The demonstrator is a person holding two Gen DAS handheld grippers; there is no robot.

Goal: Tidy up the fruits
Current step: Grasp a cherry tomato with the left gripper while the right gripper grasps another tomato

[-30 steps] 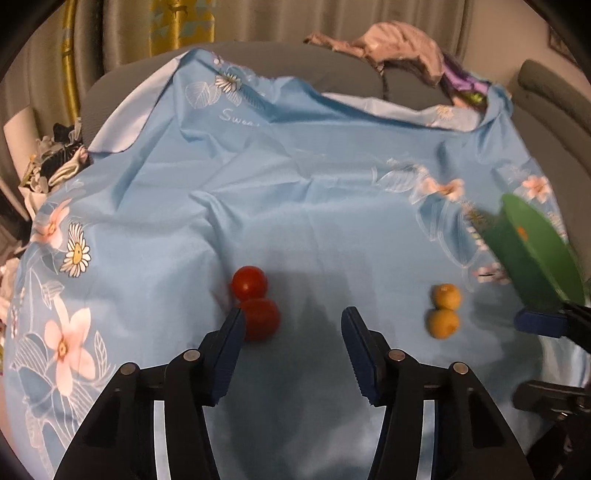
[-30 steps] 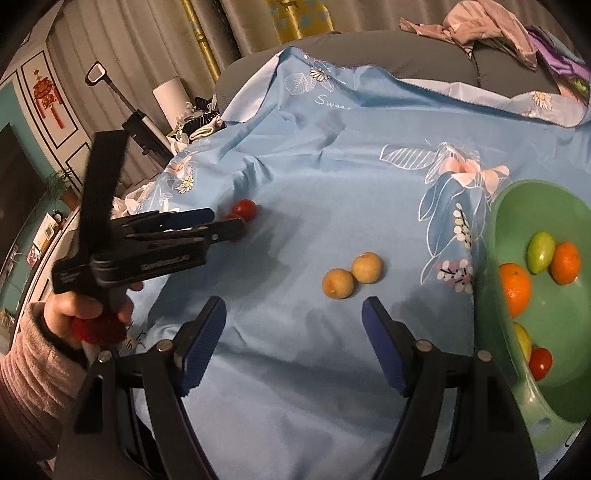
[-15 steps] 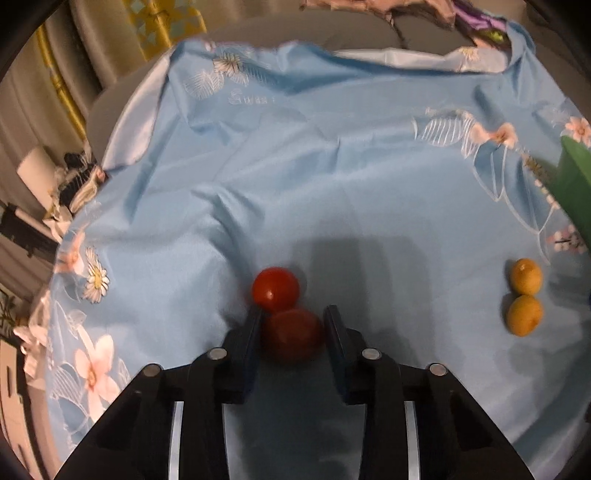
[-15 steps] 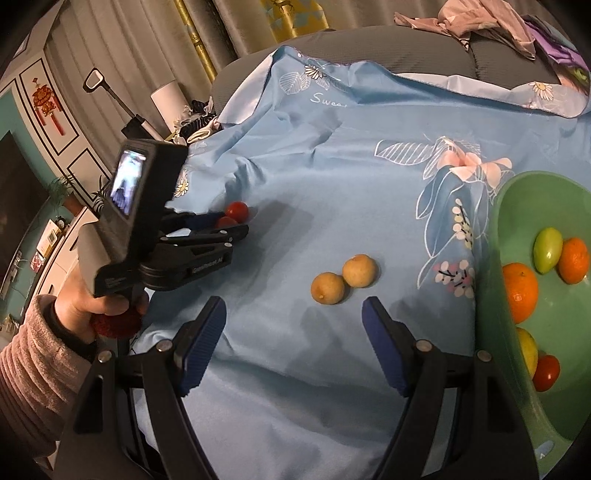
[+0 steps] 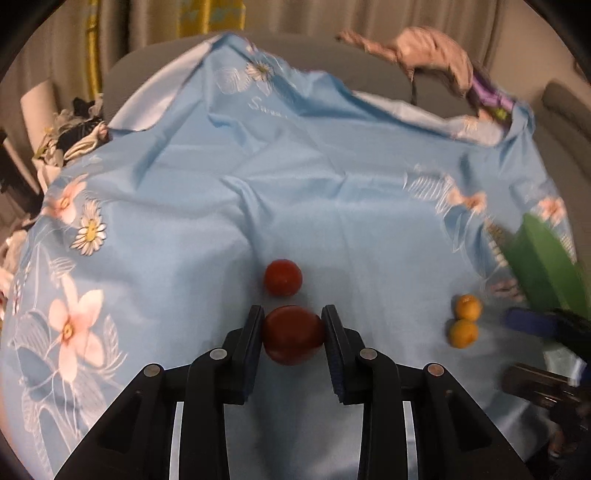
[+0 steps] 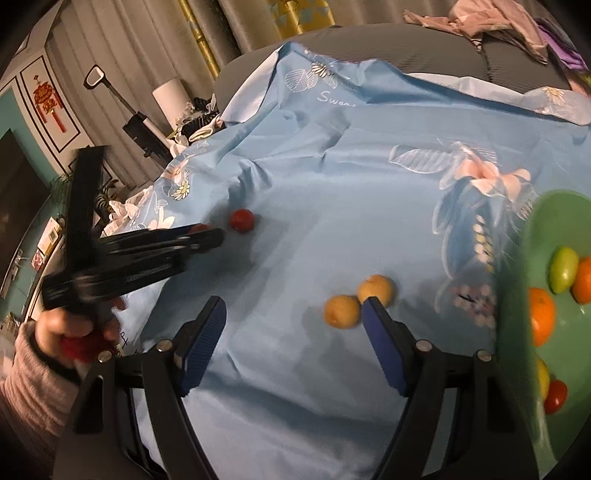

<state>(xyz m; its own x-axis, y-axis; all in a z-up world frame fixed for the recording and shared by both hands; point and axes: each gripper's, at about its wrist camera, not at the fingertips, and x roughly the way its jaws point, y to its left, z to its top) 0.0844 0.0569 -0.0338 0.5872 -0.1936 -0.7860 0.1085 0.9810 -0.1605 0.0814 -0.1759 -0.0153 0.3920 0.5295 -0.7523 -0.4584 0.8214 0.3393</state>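
Gripping round red tomato (image 5: 293, 334), smooth, glossy

Setting: dim, warm-lit room. Light-blue floral bedsheet (image 6: 332, 177), creased, draped over a grey ribbed sofa (image 6: 406, 48). Pink-beige crumpled garment (image 5: 436, 55) on the sofa back. Beige pleated curtains (image 6: 140, 44) with a yellow patterned panel (image 5: 210, 18) behind. Red Chinese-knot ornament (image 6: 47, 101) on a framed white wall panel; teal wall strip (image 6: 9, 122) beside it. White cylinder roll (image 6: 170, 96) near cluttered fabrics
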